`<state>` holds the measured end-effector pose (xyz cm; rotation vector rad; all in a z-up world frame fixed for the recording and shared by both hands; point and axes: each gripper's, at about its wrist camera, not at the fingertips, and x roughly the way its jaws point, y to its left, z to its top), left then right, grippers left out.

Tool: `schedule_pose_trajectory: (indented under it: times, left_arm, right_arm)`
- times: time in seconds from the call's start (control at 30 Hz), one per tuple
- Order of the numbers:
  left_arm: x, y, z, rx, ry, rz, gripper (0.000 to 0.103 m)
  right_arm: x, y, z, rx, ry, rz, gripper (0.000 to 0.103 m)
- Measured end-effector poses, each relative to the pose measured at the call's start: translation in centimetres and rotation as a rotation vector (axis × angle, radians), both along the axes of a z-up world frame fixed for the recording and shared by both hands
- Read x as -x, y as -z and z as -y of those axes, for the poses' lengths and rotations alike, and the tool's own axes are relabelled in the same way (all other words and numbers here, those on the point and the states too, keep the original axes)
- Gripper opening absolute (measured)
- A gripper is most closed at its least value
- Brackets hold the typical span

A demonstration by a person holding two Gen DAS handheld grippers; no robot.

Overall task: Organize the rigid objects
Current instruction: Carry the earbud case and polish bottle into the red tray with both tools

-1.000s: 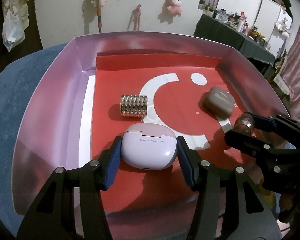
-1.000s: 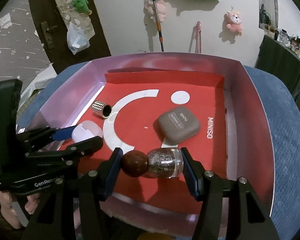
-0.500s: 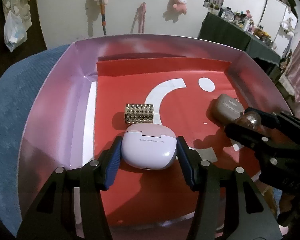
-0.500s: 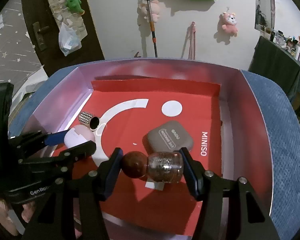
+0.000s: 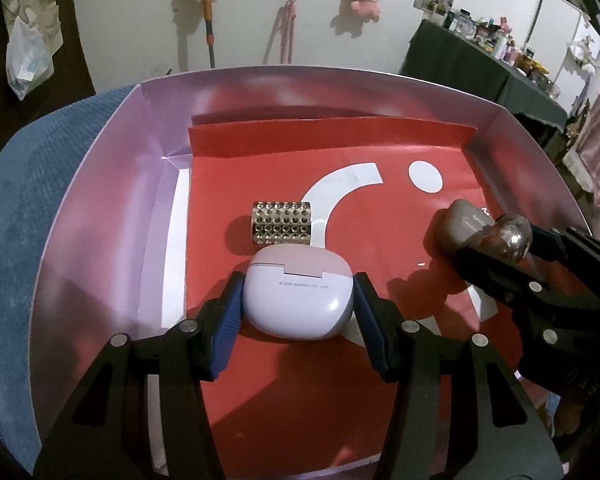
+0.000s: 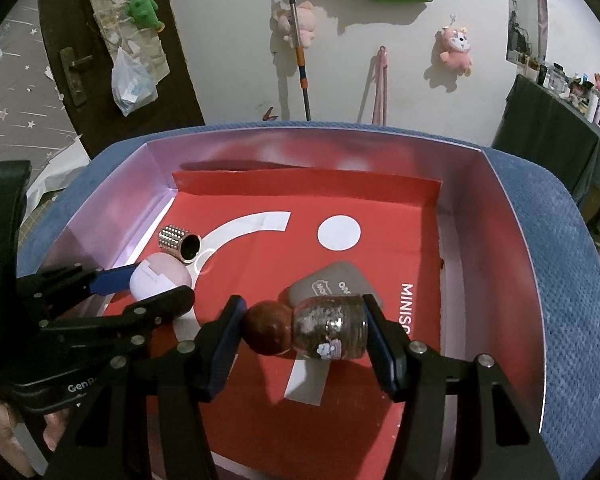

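Note:
My left gripper (image 5: pixel 298 304) is shut on a lilac and pink earbud case (image 5: pixel 298 290), held low over the red floor of the tray (image 5: pixel 100 200). A studded gold cylinder (image 5: pixel 282 227) lies just behind the case. In the right wrist view my right gripper (image 6: pixel 304 334) is shut on a small glitter-filled bottle with a round brown cap (image 6: pixel 308 334), gripped end to end and lying sideways. A grey-brown earbud case (image 6: pixel 332 286) rests on the tray floor right behind the bottle. The left gripper (image 6: pixel 140 284) shows at the left there, the right gripper (image 5: pixel 512 240) at the right edge of the left wrist view.
The tray has tall lilac walls (image 6: pixel 480 240) and sits on a blue cushion (image 6: pixel 560 280). Behind it are a white wall with hanging plush toys (image 6: pixel 456 46), a broom handle (image 6: pixel 298 40) and a dark door (image 6: pixel 80 60). A dark cluttered table (image 5: pixel 480 60) stands at the right.
Both grippers have drifted slightly back toward the tray's near side with their objects still gripped; the gold cylinder and the grey-brown case now sit closer to them.

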<state>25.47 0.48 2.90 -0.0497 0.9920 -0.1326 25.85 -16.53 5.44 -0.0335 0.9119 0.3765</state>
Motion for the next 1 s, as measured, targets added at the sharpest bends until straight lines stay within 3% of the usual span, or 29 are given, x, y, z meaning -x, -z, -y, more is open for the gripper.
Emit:
schedule_pose_trajectory:
  times: [0.37, 1.0]
  left_arm:
    - [0.1, 0.0, -0.1, -0.002, -0.001, 0.004, 0.051]
    - [0.1, 0.0, -0.1, 0.0, -0.006, 0.003, 0.052]
  right_arm:
    - [0.0, -0.2, 0.6, 0.0, 0.003, -0.03, 0.06]
    - [-1.0, 0.1, -0.4, 0.013, 0.024, 0.0, 0.061]
